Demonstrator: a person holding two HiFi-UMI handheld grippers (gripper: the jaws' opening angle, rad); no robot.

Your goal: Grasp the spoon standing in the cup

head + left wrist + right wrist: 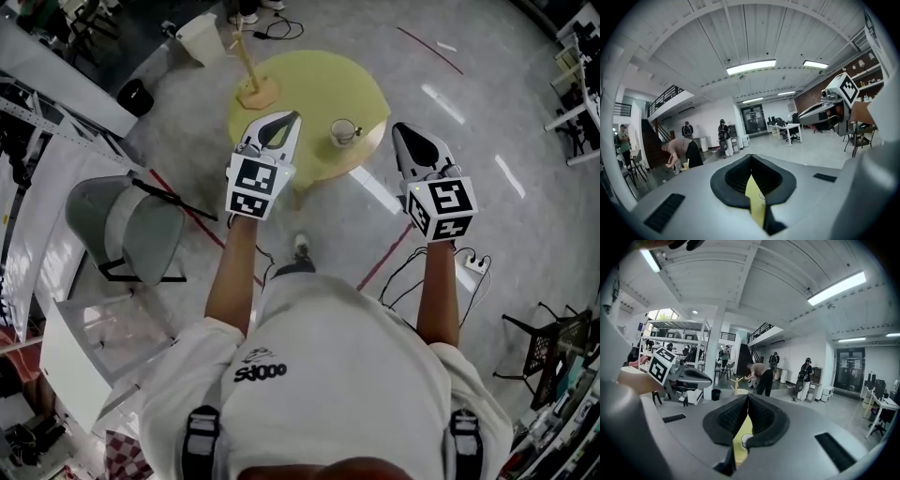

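Observation:
A small pale cup stands near the right edge of the round yellow table; its spoon is too small to make out. My left gripper hovers over the table just left of the cup, jaws together and empty. My right gripper hangs off the table's right edge, beside the cup, also shut and empty. In the right gripper view the shut jaws meet above a slit that shows the cup on the yellow top. The left gripper view has its shut jaws over a strip of table.
A wooden peg stand sits on the table's left side. A grey chair is to the left on the floor, with a black bin and white bin beyond. Cables and a power strip lie at right. People stand far off.

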